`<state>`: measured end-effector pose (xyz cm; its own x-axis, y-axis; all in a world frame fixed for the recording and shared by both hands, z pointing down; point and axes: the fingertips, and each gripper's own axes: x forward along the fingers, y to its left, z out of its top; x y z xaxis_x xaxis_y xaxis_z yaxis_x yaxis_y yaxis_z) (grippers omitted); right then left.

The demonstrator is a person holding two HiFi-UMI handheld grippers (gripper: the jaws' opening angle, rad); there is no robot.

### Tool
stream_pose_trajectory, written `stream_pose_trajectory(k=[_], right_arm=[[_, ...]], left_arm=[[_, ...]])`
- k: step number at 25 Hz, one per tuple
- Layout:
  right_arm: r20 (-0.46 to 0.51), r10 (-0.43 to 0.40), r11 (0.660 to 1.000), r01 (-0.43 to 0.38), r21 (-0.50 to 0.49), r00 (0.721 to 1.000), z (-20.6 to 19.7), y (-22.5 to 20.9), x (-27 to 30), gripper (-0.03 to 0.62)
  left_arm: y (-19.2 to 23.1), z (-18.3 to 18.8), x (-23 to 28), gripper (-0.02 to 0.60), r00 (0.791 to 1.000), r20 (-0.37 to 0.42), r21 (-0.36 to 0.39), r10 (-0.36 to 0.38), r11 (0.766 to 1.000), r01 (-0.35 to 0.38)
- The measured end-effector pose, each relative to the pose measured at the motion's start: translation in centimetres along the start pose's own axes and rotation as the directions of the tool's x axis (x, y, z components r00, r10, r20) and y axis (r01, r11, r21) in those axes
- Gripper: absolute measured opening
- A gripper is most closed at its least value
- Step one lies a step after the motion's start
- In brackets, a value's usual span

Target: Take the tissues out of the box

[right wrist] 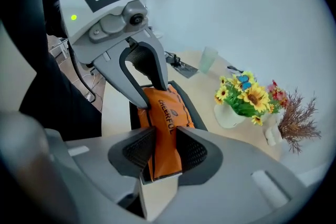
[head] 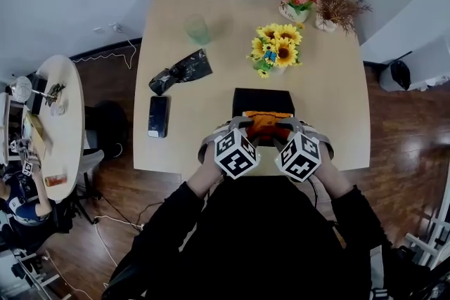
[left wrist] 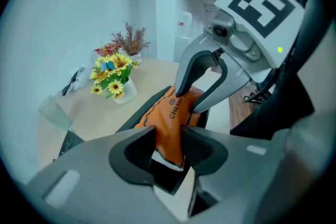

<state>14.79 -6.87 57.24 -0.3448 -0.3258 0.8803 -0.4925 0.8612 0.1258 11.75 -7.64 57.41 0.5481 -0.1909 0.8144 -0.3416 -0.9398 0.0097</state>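
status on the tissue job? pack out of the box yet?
Not out yet. Done: both grippers have a hold on the pack. In hand: the left gripper and right gripper are each shut on the orange tissue pack, whose lower part sits inside the black box. Left: lift the pack clear of the box and set it down.

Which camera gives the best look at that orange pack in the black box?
The right gripper view: the orange pack stands upright mid-frame, print readable, pinched by the right hand-held gripper. The left gripper view shows it too, but crumpled, its print cut short. The head view shows only a small orange patch.
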Motion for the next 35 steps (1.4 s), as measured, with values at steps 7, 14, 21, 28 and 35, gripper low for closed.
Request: stream_pose_trajectory(k=[7,14,21,28,35], right_arm=[[0.146,-0.039,0.996,0.050,-0.069,0.988,6.2,-0.8,-5.1,0.109],[0.228,0.034,0.977,0.016,-0.212,0.973,12.7,2.4,-5.1,0.098],[0.250,0.141,0.938,-0.049,-0.342,0.958,18.3,7.1,-2.3,0.092],[0.235,0.198,0.916,-0.094,-0.389,0.952,21.0,10.1,0.3,0.086],[0.199,0.185,0.924,-0.102,-0.368,0.962,21.3,10.5,3.4,0.081]], left_arm=[[2.0,2.1,-7.3,0.127,0.986,0.143,-0.064,0.085,0.995,-0.077],[3.7,-1.9,-13.1,0.126,0.969,0.133,-0.159,0.208,0.969,-0.187],[4.9,-8.5,-17.2,0.126,0.948,0.061,-0.268,0.313,0.920,-0.286],[5.6,-13.0,-18.7,0.126,0.943,0.020,-0.313,0.333,0.898,-0.310],[6.9,-15.5,-17.1,0.126,0.954,0.018,-0.313,0.301,0.908,-0.280]])
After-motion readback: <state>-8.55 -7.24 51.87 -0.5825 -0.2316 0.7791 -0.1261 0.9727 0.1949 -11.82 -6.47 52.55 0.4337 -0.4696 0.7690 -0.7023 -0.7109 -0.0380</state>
